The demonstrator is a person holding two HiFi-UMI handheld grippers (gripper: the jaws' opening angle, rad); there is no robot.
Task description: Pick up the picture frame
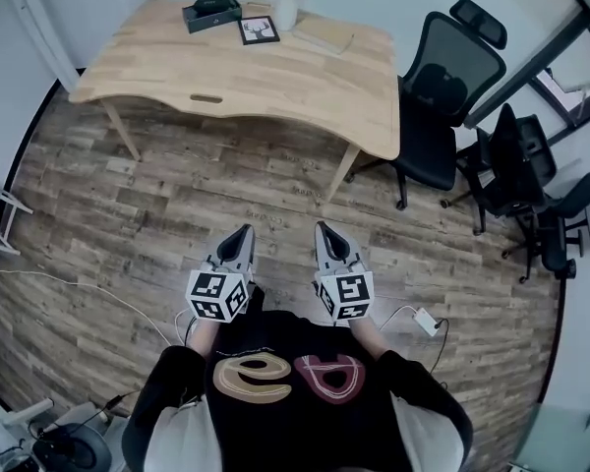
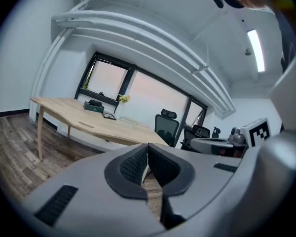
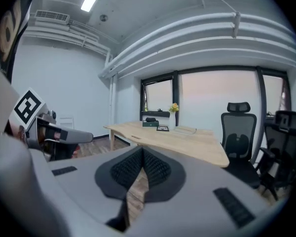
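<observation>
- head view: the frame (image 1: 259, 29) sits on the far side of the table (image 1: 275, 96), between a dark box (image 1: 212, 13) and a vase (image 1: 286, 8). the person stands well back on the wood floor, so this is the very start, with the approach not yet begun.
- head view: the left gripper (image 1: 242, 234) and right gripper (image 1: 324, 232) are held side by side close to the chest, both pointing toward the table and tipped slightly down.
- left gripper view: its jaws are pressed together with nothing between them. the frame (image 2: 109, 115) is a small dark speck far off on the table, probably lying flat, though it is too small to be sure.
- right gripper view: jaws likewise closed and empty. the frame (image 3: 163, 128) shows beside the vase, well apart from the tips.
- next, i'd judge: walk to the table, spread one pair of jaws, and line them up with a frame edge.
</observation>
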